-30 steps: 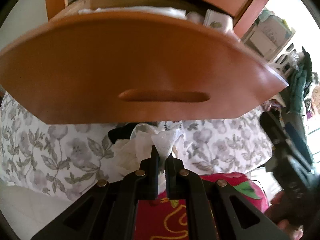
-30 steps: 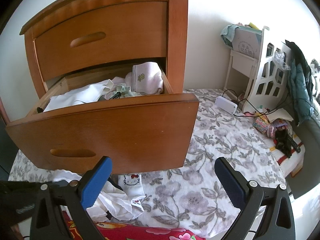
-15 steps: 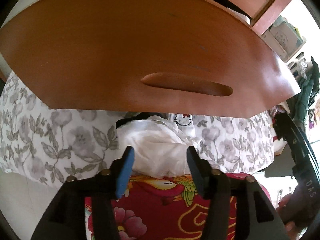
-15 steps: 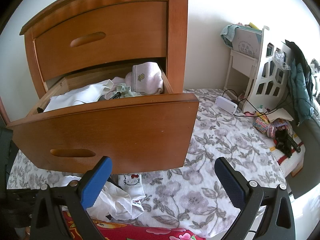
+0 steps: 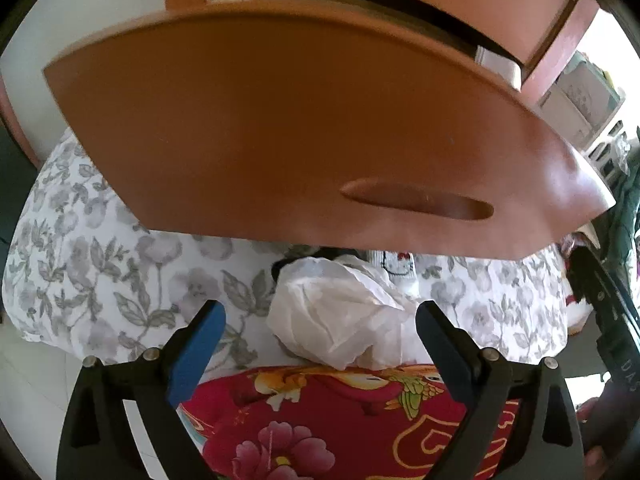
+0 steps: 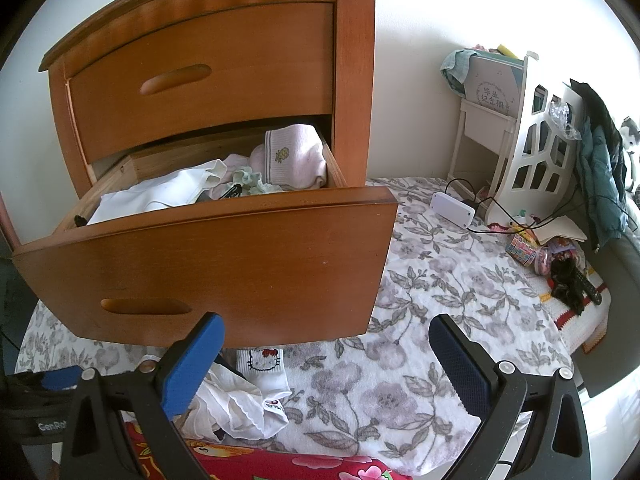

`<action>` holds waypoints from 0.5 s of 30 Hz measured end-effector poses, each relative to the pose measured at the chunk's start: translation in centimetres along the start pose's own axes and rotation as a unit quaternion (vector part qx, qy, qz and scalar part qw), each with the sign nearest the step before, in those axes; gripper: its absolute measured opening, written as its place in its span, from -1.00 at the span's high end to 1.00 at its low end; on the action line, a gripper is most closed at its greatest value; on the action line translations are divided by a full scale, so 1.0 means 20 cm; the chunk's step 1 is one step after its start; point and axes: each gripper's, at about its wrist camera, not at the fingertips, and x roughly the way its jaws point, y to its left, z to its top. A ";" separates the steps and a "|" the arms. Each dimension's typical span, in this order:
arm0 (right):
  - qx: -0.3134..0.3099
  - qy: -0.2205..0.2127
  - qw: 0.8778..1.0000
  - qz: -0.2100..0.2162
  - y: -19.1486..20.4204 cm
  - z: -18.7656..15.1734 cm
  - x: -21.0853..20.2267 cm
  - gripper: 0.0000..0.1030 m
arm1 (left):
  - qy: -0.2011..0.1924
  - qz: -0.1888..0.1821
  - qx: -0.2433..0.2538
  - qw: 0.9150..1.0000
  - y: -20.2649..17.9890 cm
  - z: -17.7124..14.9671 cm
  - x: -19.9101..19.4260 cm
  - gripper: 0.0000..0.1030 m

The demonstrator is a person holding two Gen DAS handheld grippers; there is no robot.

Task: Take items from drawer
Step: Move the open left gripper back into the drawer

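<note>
Left hand-held gripper [image 5: 320, 328] jaws just opened wide, empty; white garment [image 5: 336, 320] released on bed, lower centre. Right hand-held gripper [image 6: 326, 346] wide open, empty. One item out.

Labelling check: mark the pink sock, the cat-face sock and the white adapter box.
pink sock [image 6: 294, 156], right wrist view, ribbed cuff area
cat-face sock [image 6: 262, 364], right wrist view, printed face
adapter box [image 6: 452, 209], right wrist view, top face

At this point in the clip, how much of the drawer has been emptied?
Partly done: a crumpled white cloth and a white cartoon-cat sock lie on the floral bedspread. The left claw has just opened and let go of the cloth; the right claw is open and empty. A pink folded towel and white garments remain in the open wooden drawer.
</note>
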 end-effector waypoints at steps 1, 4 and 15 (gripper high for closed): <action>0.000 0.000 1.000 0.000 0.00 0.00 0.00 -1.00 | -0.005 -0.003 -0.003 1.000 0.01 0.00 -0.01 -0.87; 0.000 0.000 1.000 0.000 0.00 0.00 0.00 -1.00 | -0.022 -0.012 -0.004 1.000 0.01 0.01 -0.07 -0.87; 0.000 0.000 1.000 0.000 0.00 0.00 0.00 -1.00 | -0.102 -0.021 0.001 0.995 0.01 0.07 -0.38 -0.87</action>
